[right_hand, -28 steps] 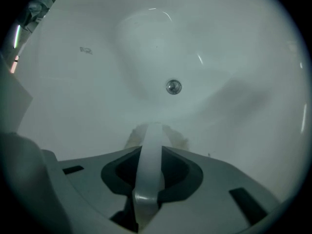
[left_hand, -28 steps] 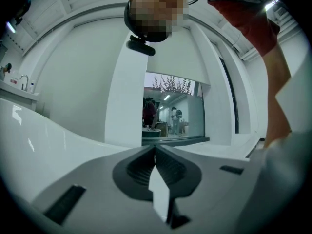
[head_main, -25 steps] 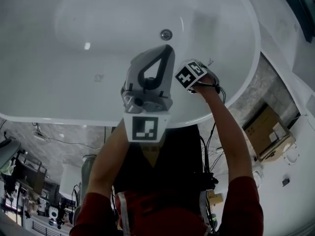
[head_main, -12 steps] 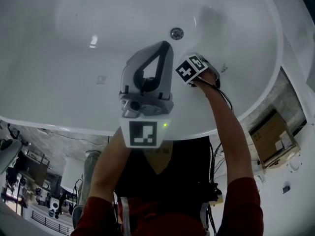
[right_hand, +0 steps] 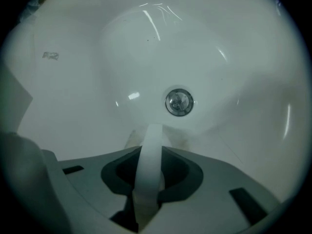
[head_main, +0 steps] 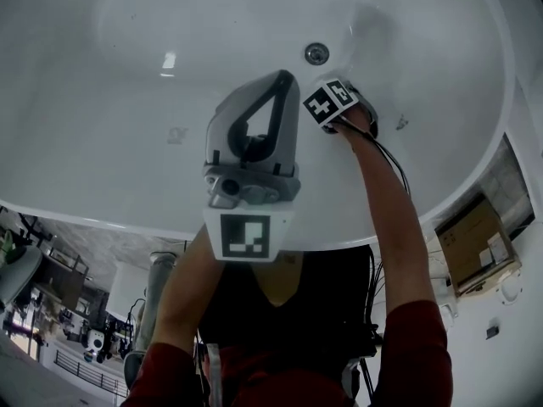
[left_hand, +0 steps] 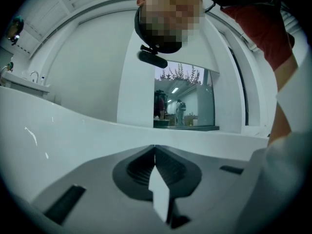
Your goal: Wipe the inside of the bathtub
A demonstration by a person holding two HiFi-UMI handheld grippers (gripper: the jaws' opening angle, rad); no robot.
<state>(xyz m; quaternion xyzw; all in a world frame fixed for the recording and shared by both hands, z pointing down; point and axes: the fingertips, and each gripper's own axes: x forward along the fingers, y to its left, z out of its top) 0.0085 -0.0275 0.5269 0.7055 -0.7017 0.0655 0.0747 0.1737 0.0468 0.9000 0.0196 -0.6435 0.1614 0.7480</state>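
The white bathtub (head_main: 127, 75) fills the top of the head view, its round metal drain (head_main: 316, 53) on the far wall. My right gripper (head_main: 342, 113) reaches into the tub just below and right of the drain; only its marker cube shows there. In the right gripper view the right gripper (right_hand: 152, 130) is shut on a white cloth strip (right_hand: 149, 160), whose end rests on the tub surface below the drain (right_hand: 179, 102). My left gripper (head_main: 252, 155) hangs over the tub's near rim, away from the surface. It points back at the person, and the left gripper (left_hand: 155, 150) is shut.
The tub's near rim (head_main: 102, 214) curves across the middle of the head view. A cardboard box (head_main: 473, 242) lies on the floor at right. Cables (head_main: 392, 164) run along the right arm. A tap (left_hand: 34, 75) stands on a ledge far left.
My right gripper has moved deeper into the tub, closer to the drain, with the cloth in it. The head view has shifted over the tub. The left gripper has hardly moved.
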